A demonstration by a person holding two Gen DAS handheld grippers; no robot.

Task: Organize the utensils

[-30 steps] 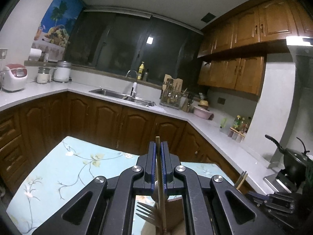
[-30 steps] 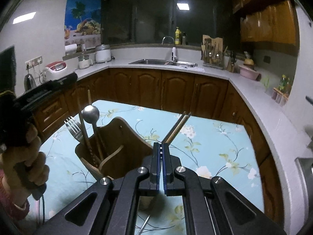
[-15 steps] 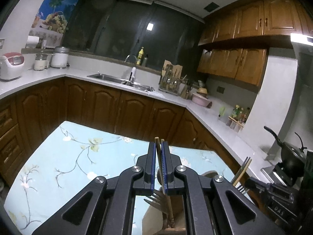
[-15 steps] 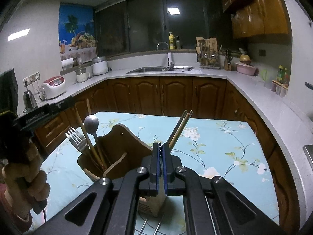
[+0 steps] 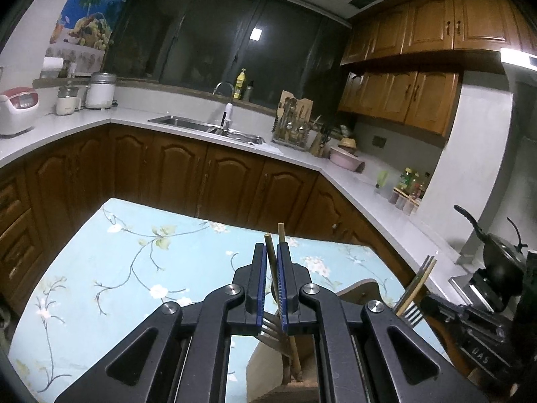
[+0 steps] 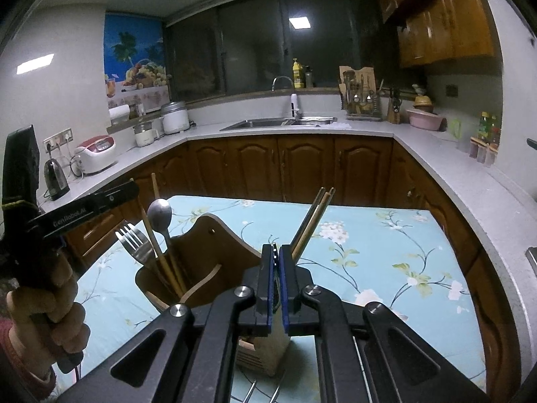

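Left wrist view: the left gripper [image 5: 272,270] stands slightly apart around light, stiff chopsticks [image 5: 270,247] resting in the wooden holder [image 5: 360,290]. Right wrist view: the right gripper [image 6: 276,270] is clamped on a slippery thin utensil handle [image 6: 276,262], best pinched mid-shaft.

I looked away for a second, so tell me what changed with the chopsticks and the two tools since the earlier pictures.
The left tool went from clamped on one chopstick to slightly open, with the chopsticks now standing loose between its fingers in the wooden holder. The right tool rose a little, staying nearly shut on something dark. Fork, spoon and holder stayed put.
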